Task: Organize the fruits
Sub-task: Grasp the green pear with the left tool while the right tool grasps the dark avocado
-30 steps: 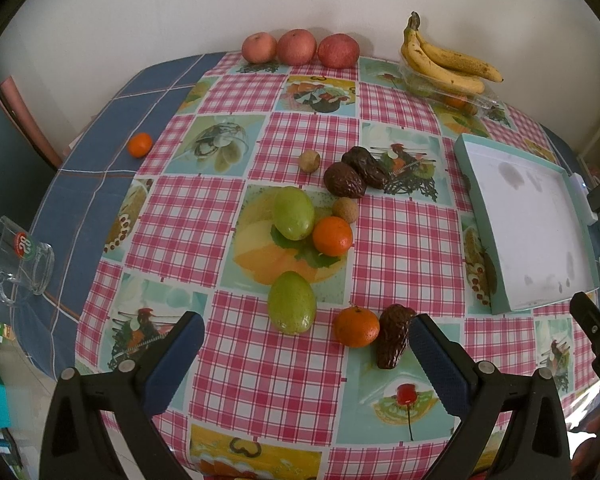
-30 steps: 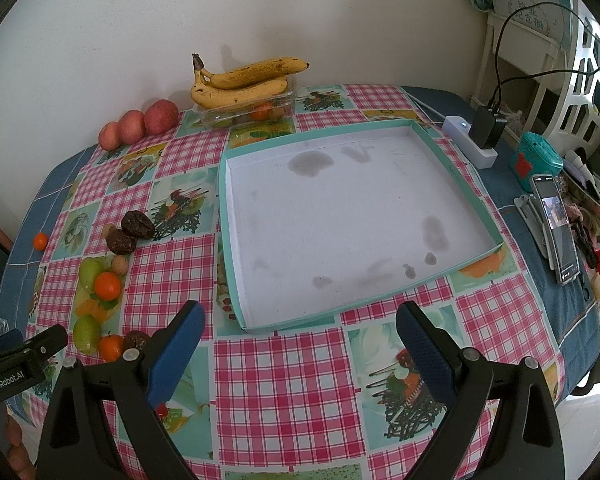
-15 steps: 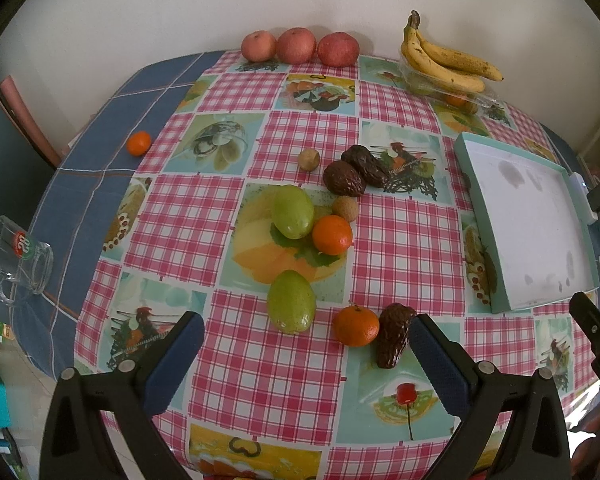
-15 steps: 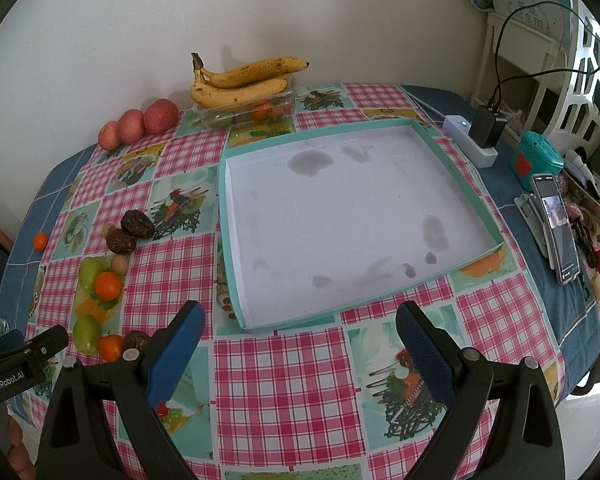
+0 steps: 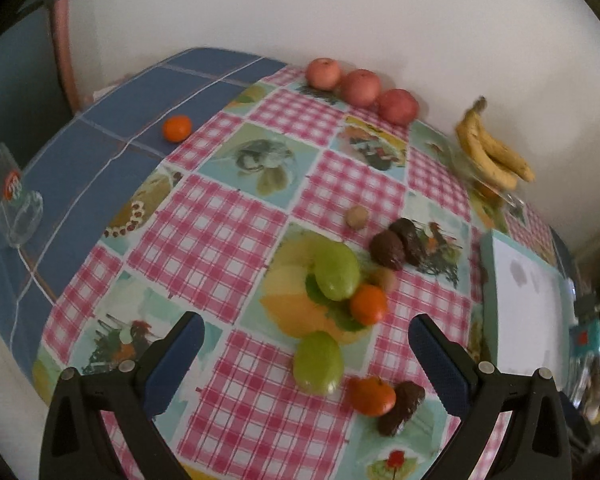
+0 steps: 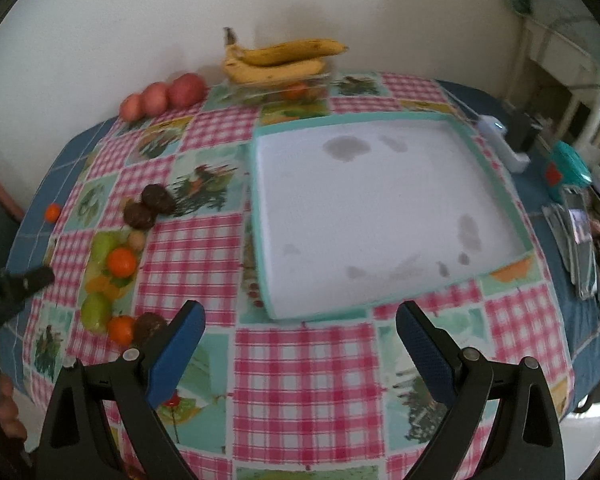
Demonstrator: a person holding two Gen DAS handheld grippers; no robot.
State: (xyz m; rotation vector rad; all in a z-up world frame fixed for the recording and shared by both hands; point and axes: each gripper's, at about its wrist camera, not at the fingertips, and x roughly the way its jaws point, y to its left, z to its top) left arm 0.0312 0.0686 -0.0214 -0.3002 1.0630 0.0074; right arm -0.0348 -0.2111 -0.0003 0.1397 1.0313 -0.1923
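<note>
My left gripper (image 5: 306,356) is open and empty above the near part of the table. Just ahead of it lie a green fruit (image 5: 318,362), an orange (image 5: 372,396) and a dark brown fruit (image 5: 402,408). Further on are another green fruit (image 5: 336,272), an orange (image 5: 368,304), two dark fruits (image 5: 388,248) and a small tan fruit (image 5: 357,217). Three red apples (image 5: 360,86) and bananas (image 5: 488,156) sit at the back; a lone orange (image 5: 177,128) lies at far left. My right gripper (image 6: 300,340) is open and empty in front of the white tray (image 6: 492,156).
A glass mug (image 5: 14,208) lies at the left table edge. A clear box (image 6: 284,86) sits under the bananas (image 6: 280,60). A white charger (image 6: 504,144), a teal case (image 6: 568,170) and a phone (image 6: 580,236) lie right of the tray. The wall is close behind the table.
The left gripper has swung left and tilted, so the fruits now sit right of centre in its view. The right gripper has moved slightly closer to the table. Both stay open.
</note>
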